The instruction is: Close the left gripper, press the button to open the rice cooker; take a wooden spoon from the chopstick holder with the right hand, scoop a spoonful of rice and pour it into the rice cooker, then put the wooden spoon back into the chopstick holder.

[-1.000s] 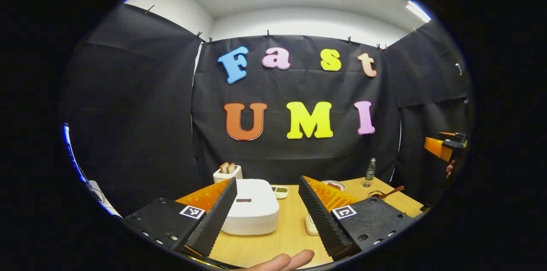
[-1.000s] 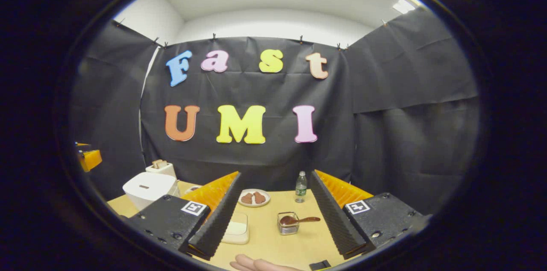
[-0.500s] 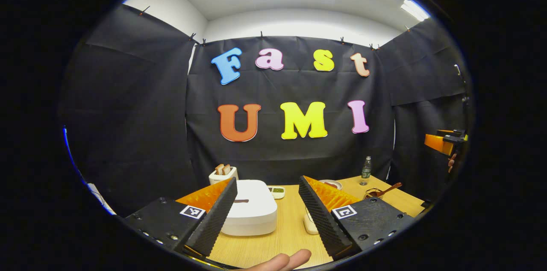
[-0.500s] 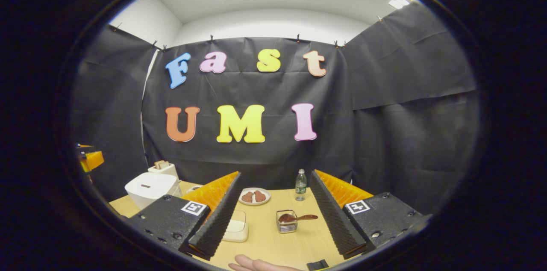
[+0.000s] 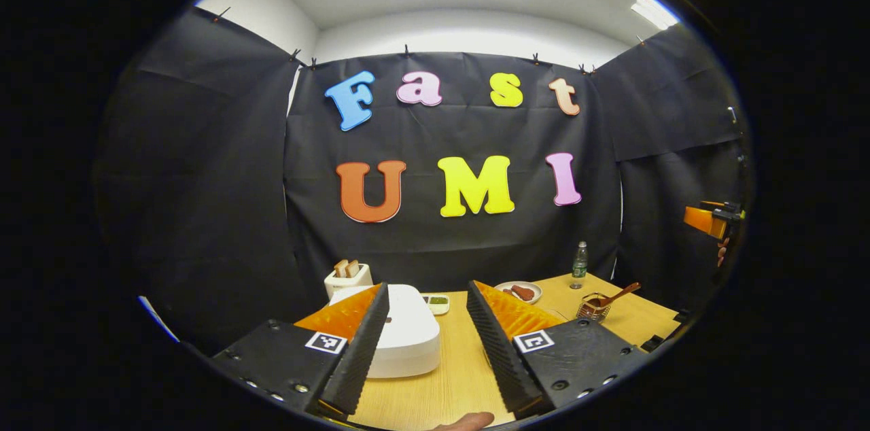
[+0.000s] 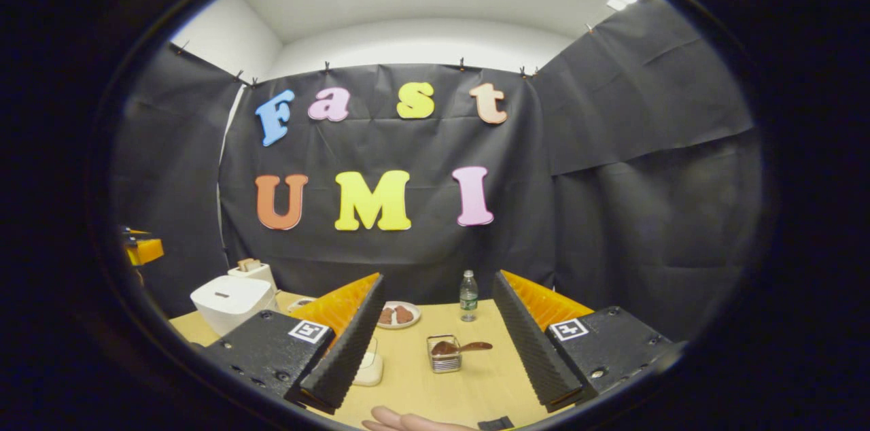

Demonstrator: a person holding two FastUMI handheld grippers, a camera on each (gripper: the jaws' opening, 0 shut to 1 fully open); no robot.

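Left gripper view is showing the left claw [image 5: 427,332] hanging with fingers apart above the counter [image 5: 448,390]; the closed white rice cooker [image 5: 408,329] is sitting just ahead, slightly left, nearer this claw than the right.

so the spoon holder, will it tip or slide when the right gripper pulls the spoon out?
Possibly. The holder looks like a small, light wire basket standing loose on the table, so it may slide. The spoon lies tilted with its handle over the rim, so a sideways pull could lever it over. A mostly upward lift seems safer.
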